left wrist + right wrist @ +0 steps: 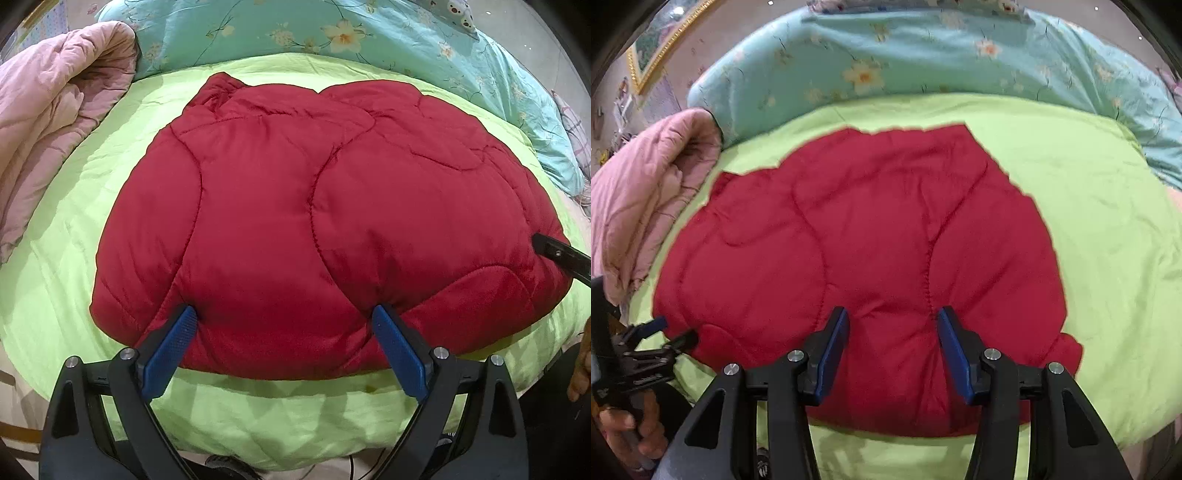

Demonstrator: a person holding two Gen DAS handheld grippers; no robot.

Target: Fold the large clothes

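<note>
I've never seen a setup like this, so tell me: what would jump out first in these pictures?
A puffy red quilted garment fills the middle, lying on a lime-green cover. Blue-padded fingers of the left gripper and the right gripper press into its near edge, jaws spread. A teal flowered quilt lies behind, a pink comforter bunched at the left.

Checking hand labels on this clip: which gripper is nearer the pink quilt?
Left. The left gripper works the red padded garment's edge on the pink quilt's side; the right gripper sits further along, away from it.
</note>
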